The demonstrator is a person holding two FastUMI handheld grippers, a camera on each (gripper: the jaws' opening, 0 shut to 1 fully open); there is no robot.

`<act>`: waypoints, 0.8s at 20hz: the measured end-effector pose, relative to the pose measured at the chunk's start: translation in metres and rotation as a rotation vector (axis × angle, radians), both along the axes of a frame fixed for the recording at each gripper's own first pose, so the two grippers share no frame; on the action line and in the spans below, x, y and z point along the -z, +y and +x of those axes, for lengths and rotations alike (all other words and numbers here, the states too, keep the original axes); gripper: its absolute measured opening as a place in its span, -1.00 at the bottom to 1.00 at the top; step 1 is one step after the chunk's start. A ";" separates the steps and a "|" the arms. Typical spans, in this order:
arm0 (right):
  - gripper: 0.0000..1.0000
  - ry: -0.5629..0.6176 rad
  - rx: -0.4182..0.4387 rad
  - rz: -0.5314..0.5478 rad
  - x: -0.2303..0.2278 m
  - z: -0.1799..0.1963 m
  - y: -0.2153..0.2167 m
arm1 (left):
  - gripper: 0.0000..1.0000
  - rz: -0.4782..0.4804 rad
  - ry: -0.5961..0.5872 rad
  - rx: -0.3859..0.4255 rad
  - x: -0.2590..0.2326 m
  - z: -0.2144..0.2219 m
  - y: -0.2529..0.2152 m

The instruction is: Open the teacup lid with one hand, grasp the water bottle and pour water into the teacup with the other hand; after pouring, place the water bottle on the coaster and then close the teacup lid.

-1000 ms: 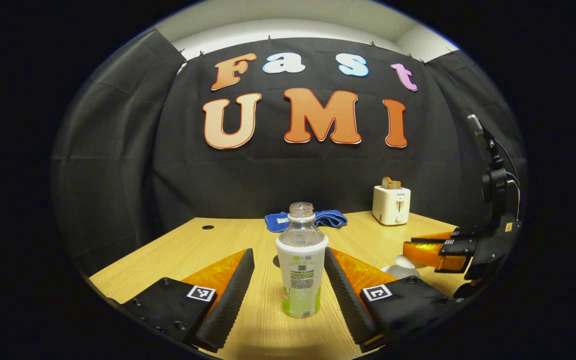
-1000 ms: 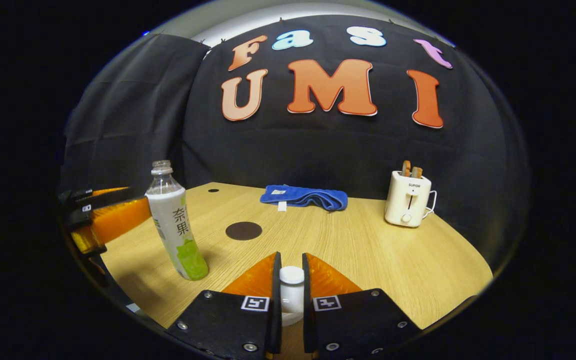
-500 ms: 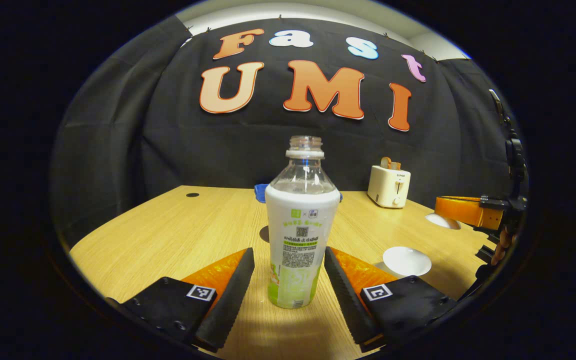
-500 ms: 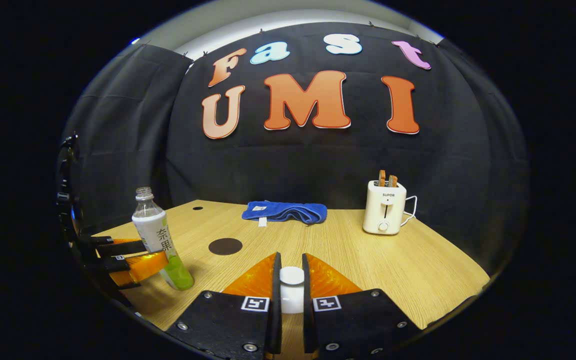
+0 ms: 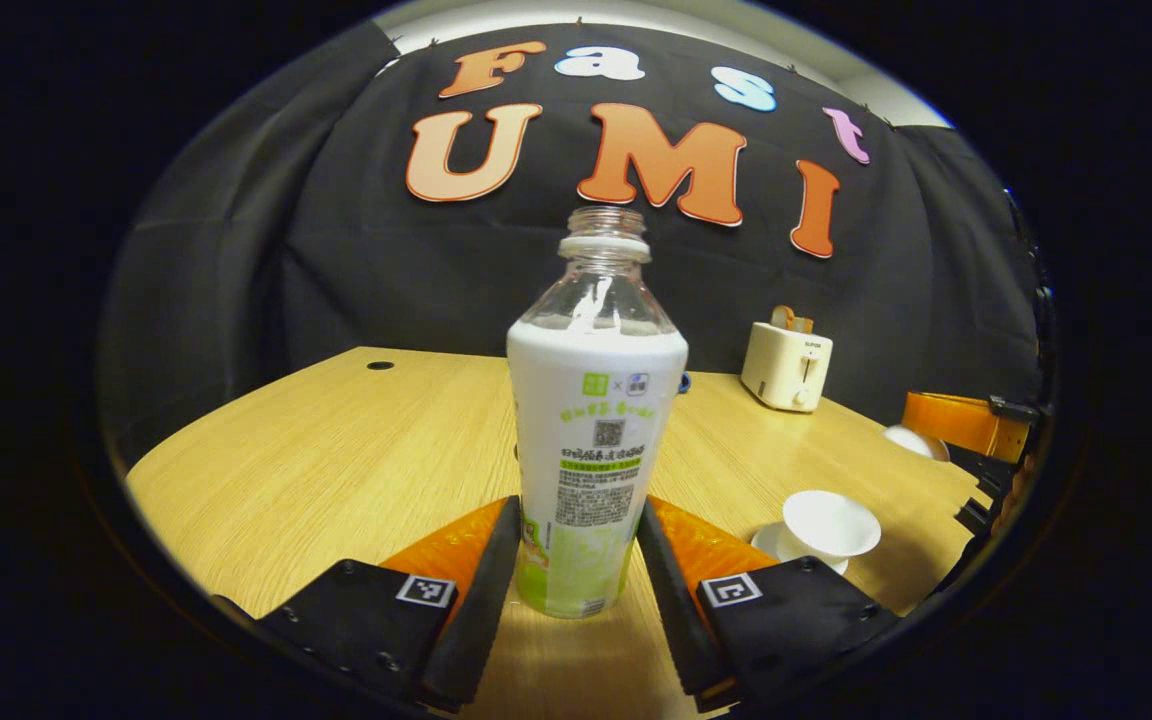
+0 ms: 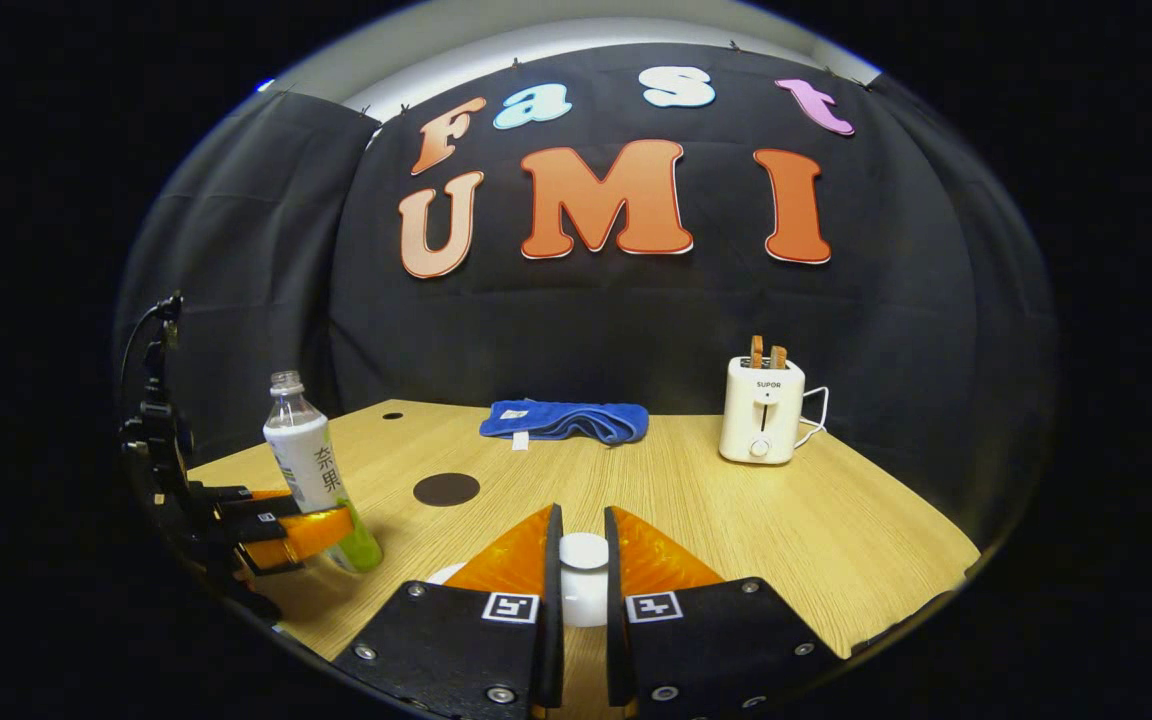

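One wooden table (image 6: 786,520) before black cloth wall (image 6: 236,300)

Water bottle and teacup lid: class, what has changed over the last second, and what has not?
The left claw advanced until its fingers flank the water bottle and narrowed toward it. The right claw raised the teacup lid off the teacup. Bottle, coaster, towel and toaster stayed put.
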State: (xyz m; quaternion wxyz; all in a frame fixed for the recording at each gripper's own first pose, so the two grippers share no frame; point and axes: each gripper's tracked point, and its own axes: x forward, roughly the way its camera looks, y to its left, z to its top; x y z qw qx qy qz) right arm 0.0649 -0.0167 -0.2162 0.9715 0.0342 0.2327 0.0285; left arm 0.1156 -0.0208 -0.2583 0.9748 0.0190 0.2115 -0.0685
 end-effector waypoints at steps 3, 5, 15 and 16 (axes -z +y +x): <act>-0.65 -0.008 0.011 0.000 -0.003 -0.002 -0.007 | 0.35 0.020 0.003 -0.012 0.000 0.002 0.003; -0.65 -0.014 0.023 0.002 -0.006 -0.002 -0.013 | 0.29 0.080 0.002 -0.009 -0.001 0.002 0.005; -0.65 -0.045 0.067 -0.007 -0.014 -0.009 -0.039 | 0.31 0.500 -0.090 0.071 -0.025 0.013 0.017; -0.65 -0.045 0.071 -0.008 -0.013 -0.010 -0.043 | 0.29 0.553 -0.105 0.090 -0.027 0.013 0.016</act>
